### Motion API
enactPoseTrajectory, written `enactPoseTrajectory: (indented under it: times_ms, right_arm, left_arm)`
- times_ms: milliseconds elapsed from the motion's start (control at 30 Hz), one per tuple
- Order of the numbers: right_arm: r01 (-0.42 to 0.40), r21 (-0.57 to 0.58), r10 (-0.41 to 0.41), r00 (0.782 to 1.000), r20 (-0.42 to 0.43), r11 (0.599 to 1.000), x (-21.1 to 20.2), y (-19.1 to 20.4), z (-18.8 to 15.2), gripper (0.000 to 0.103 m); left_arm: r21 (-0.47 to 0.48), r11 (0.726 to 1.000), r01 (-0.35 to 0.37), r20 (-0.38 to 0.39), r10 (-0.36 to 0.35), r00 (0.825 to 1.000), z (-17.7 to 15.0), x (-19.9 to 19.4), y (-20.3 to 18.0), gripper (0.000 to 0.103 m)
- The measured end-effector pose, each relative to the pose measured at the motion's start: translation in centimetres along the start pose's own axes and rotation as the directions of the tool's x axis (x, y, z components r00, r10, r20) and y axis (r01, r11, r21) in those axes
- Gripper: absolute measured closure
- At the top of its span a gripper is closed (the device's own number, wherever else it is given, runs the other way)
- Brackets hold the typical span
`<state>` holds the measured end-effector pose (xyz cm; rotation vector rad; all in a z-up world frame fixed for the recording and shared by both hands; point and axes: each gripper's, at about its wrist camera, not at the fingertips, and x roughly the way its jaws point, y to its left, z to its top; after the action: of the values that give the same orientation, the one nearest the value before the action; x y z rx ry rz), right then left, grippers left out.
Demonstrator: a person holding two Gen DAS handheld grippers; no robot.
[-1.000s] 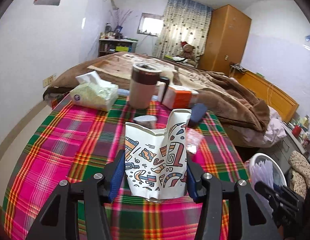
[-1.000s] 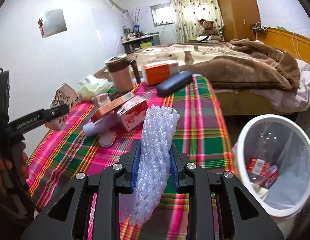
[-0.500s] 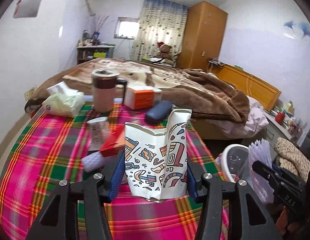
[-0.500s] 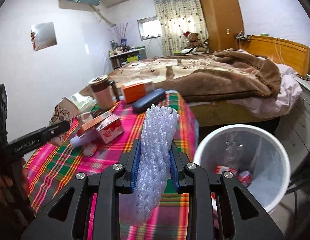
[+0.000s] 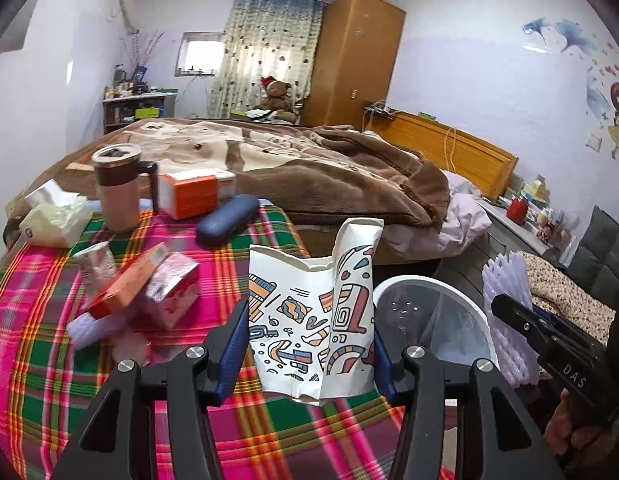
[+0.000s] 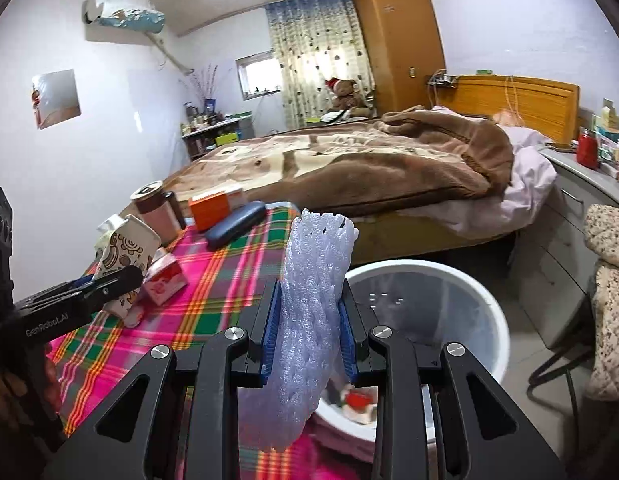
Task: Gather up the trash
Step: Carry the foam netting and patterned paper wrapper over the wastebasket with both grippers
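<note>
My left gripper [image 5: 307,346] is shut on a crushed patterned paper cup [image 5: 313,320], held above the plaid table near its right edge. My right gripper [image 6: 308,334] is shut on a white foam net sleeve [image 6: 309,312], held over the near rim of the white trash bin [image 6: 485,300]. The bin also shows in the left wrist view [image 5: 437,312], just right of the cup. Red and white wrappers [image 6: 359,400] lie inside it. The cup and the left gripper show in the right wrist view [image 6: 125,256] at the left.
On the plaid tablecloth [image 5: 41,352] lie crumpled red cartons [image 5: 149,288], a tissue pack [image 5: 53,216], a brown mug [image 5: 119,188], an orange box [image 5: 195,194] and a blue glasses case [image 5: 227,220]. A bed with a brown blanket [image 5: 329,176] stands behind. A padded chair [image 6: 613,292] is right of the bin.
Both grippers have swung right toward the bin, each keeping its load. The bin has come into the left view and grown larger under the foam sleeve.
</note>
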<state>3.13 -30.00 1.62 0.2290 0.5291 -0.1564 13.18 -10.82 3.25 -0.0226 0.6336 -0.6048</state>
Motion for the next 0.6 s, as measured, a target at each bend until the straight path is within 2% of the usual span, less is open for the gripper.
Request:
enactPoseTrajectory:
  times_ms: [133, 300, 600]
  right_arm:
    - [0.022, 0.022, -0.023, 1.000, 0.003, 1.000, -0.2, -1.6, 0.3, 0.075]
    - [0.047, 0.032, -0.047, 0.999, -0.001, 0.998, -0.5, -3.3, 0.3, 0.075]
    - [0.094, 0.026, -0.092, 0.993, -0.072, 0.995, 1.0, -6.3, -0.5, 0.075]
  left_arm:
    - [0.038, 0.999, 0.010, -0.008, -0.010, 1.000, -0.1, 0.8, -2.4, 0.049]
    - [0.056, 0.997, 0.056, -0.039, -0.054, 0.998, -0.2, 2.3, -4.8, 0.049]
    - [0.115, 0.989, 0.092, -0.111, -0.079, 0.991, -1.7, 6.4, -9.6, 0.049]
